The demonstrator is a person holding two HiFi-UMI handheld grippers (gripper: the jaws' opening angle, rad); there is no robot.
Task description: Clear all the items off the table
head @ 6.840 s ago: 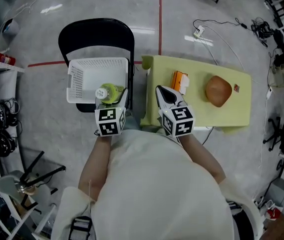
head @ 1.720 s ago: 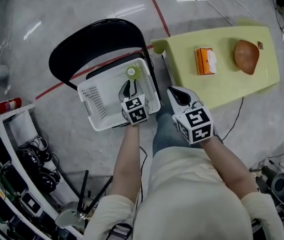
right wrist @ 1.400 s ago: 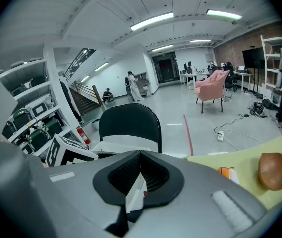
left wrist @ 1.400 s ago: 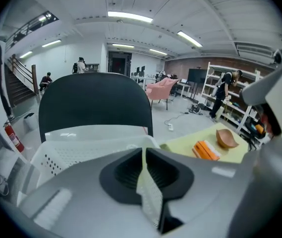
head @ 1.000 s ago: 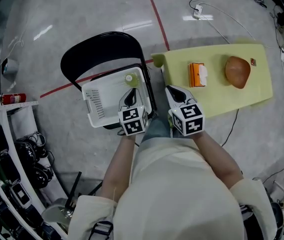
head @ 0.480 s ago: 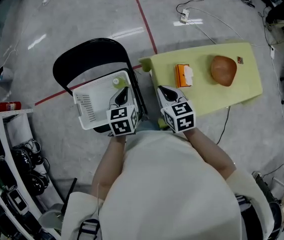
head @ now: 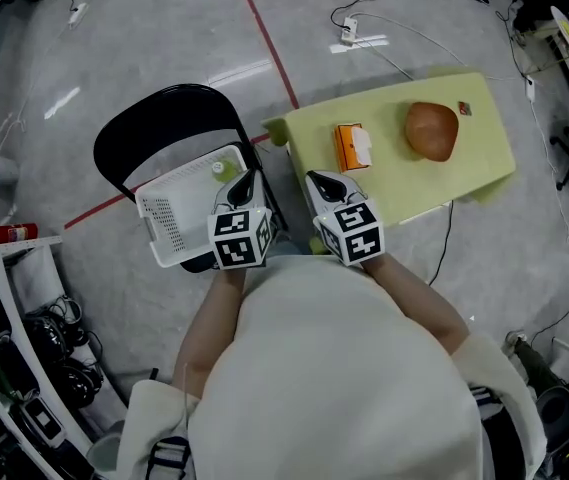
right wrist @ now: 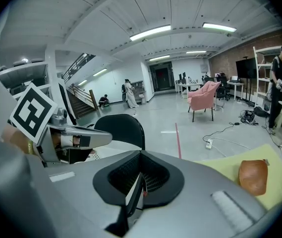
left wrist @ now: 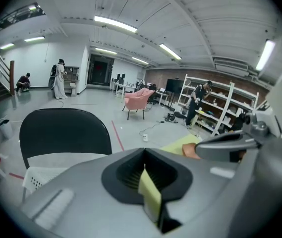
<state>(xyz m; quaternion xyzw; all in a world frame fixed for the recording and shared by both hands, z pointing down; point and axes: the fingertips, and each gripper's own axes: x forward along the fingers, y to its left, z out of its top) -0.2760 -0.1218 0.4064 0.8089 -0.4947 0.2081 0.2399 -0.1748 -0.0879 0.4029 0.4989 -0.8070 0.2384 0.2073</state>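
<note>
While the left tool (head: pixel 247 178) and right tool (head: pixel 321 180) sit pressed together, empty, mid-frame | orange box (head: pixel 350 147) and brown rounded item (head: pixel 432 130) lie upper right on the table (head: pixel 414 183) | advice: spread the right tool before reaching, straddle the box's narrow sides, carry to the basket (head: pixel 179 208).

Glossy floor, matt plastic, plain cloth

The grey floor (head: pixel 144 38) is polished and throws back the ceiling lights; the chair (head: pixel 164 118) is black and dull-surfaced, and the basket (head: pixel 169 213) on it is white perforated plastic. The table (head: pixel 394 183) has a smooth, matt yellow-green top, the orange box (head: pixel 349 148) looks like printed card, and the brown lump (head: pixel 432 130) is smooth with a faint sheen. The left gripper (head: pixel 247 175) and right gripper (head: pixel 314 178) have matt grey plastic shells. The person's top (head: pixel 334 368) is cream cloth.
</note>
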